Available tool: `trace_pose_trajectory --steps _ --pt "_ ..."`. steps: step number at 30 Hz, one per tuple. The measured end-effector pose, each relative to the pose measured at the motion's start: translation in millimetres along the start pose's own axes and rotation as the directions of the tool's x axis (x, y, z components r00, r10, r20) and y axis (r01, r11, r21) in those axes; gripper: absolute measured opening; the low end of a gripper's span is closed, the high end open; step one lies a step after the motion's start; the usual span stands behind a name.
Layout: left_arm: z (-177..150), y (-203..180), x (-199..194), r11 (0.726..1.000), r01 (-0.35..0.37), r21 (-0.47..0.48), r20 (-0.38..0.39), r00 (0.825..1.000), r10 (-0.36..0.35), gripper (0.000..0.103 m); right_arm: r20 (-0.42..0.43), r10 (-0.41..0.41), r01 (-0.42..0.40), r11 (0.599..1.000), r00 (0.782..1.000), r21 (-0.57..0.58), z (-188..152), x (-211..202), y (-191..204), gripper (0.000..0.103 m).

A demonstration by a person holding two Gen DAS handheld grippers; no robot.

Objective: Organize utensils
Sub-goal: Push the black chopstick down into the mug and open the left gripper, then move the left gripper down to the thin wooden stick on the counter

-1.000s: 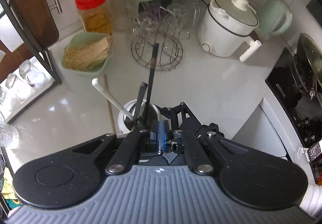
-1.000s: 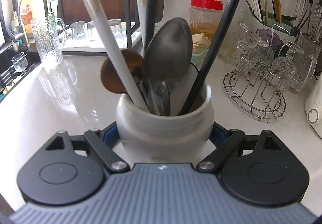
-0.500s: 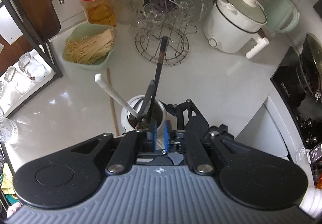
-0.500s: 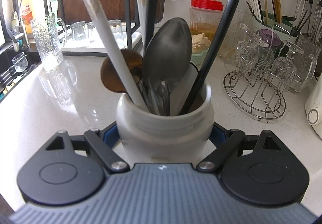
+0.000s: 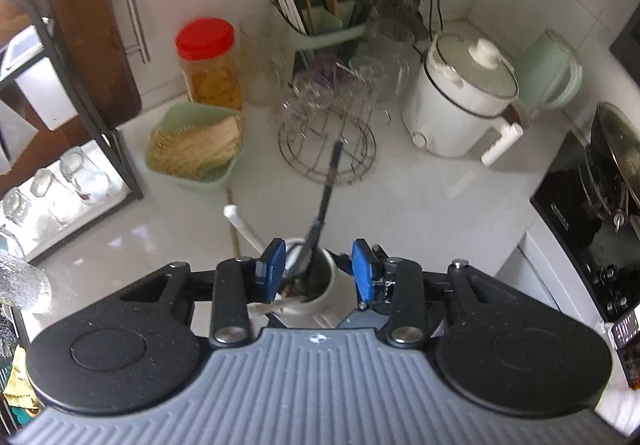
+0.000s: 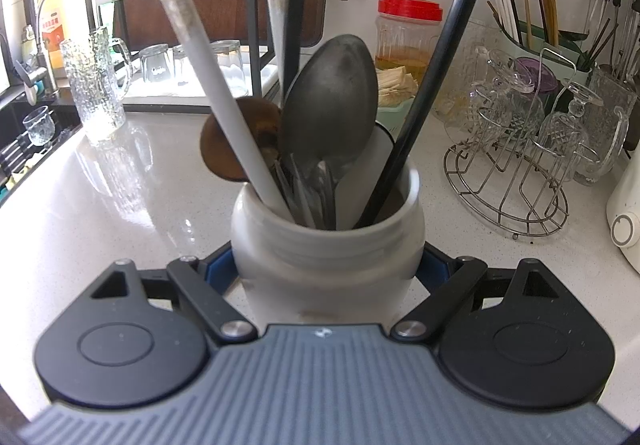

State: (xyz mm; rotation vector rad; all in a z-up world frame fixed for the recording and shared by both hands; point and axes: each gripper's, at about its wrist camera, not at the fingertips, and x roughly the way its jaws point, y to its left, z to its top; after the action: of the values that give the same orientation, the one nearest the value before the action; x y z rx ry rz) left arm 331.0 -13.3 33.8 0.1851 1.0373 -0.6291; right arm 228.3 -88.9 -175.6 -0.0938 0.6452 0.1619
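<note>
A white ceramic jar [image 6: 328, 245] stands on the counter with my right gripper [image 6: 326, 269] shut on its sides. In it stand a grey metal spoon [image 6: 330, 105], a brown wooden spoon [image 6: 224, 149], a white handle [image 6: 216, 85] and a black chopstick [image 6: 436, 69]. In the left wrist view the same jar [image 5: 326, 285] lies below my left gripper [image 5: 318, 269], whose jaws have just been opening and stand apart above the mouth. The black chopstick [image 5: 328, 181] leans out of the jar, free of the blue pads [image 5: 274, 267].
A wire rack with upturned glasses [image 5: 328, 125], a green bowl of sticks [image 5: 196, 145], a red-lidded jar [image 5: 208, 65], a green chopstick holder [image 5: 320, 29], a white cooker [image 5: 460, 93] and a green kettle [image 5: 552, 69] crowd the back. A stove [image 5: 588, 213] is right, a glass shelf [image 5: 60, 185] left.
My left gripper's jaws have spread apart and it has lifted away from the jar; the black utensil it pinched now stands loose in the jar. The right gripper and jar have not moved.
</note>
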Motion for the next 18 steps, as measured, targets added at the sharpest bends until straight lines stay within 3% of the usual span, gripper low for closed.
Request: trace_pose_trajectory --steps 10,18 --pt "-9 24 -19 0.998 -0.017 -0.063 0.083 0.996 0.022 0.042 0.001 -0.003 0.003 1.0 1.0 0.002 0 0 1 0.092" --pt "-18 52 -39 0.99 -0.055 -0.127 0.179 0.981 0.078 0.042 0.005 -0.01 0.01 1.0 1.0 0.007 -1 1 1 0.092"
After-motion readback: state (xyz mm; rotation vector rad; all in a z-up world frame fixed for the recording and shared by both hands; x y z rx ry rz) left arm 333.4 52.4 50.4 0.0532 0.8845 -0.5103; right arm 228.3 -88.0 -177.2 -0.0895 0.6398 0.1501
